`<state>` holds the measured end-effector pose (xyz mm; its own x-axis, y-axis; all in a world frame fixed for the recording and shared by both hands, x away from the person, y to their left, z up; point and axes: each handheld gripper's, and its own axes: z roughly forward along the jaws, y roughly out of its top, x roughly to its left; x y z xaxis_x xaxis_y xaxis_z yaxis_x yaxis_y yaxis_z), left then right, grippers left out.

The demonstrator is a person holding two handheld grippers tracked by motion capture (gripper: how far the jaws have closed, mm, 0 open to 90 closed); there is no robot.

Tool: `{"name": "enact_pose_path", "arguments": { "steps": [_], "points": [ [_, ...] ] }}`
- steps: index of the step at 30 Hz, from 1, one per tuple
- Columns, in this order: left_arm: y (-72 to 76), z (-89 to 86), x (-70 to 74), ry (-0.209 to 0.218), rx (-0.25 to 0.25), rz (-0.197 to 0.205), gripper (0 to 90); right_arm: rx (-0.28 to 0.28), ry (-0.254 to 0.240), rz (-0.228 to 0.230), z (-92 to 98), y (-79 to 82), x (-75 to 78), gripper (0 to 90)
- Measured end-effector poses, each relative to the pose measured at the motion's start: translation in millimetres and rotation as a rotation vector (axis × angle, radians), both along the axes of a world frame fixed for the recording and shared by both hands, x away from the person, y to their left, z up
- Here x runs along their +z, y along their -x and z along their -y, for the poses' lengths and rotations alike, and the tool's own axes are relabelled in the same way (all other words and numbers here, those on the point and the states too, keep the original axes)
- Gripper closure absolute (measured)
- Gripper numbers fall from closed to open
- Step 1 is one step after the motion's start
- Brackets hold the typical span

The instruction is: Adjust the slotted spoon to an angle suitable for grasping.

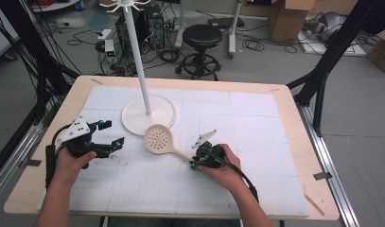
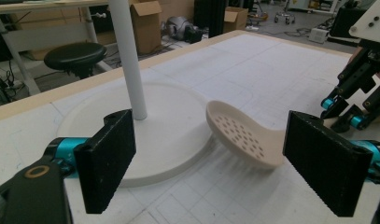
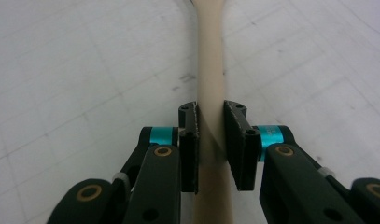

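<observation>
A cream slotted spoon [image 1: 158, 140] lies on the white mat, its perforated bowl [image 2: 241, 135] next to the stand's round base. My right gripper [image 1: 196, 160] is shut on the spoon's handle [image 3: 210, 84]; both pads press against it in the right gripper view, where my right gripper [image 3: 211, 140] straddles the handle. My left gripper [image 1: 109, 134] rests on the mat's left side, open, nothing between its jaws. In the left gripper view my left gripper [image 2: 220, 163] faces the spoon bowl and the stand, apart from both.
A white stand with a round base [image 1: 148, 114] and a tall pole [image 1: 137, 56] with hooks at the top rises at the mat's middle back. The white mat [image 1: 256, 123] covers a wooden table [image 1: 301, 156]. A black stool [image 1: 202, 38] stands beyond the far edge.
</observation>
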<state>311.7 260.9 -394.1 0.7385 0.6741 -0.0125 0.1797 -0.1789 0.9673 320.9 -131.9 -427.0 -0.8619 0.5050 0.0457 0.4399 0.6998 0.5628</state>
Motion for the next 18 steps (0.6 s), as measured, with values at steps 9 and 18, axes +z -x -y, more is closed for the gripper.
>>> {"name": "enact_pose_path", "arguments": {
  "steps": [9,18],
  "points": [
    [-0.6,0.5,-0.1,-0.004,-0.001,0.0,17.8,0.011,-0.029,0.034,-2.3,5.2,4.0,68.5],
    [-1.1,-1.0,-0.4,-0.007,0.003,-0.003,17.8,-0.032,-0.001,0.008,27.2,24.6,7.9,65.4]
  ]
}}
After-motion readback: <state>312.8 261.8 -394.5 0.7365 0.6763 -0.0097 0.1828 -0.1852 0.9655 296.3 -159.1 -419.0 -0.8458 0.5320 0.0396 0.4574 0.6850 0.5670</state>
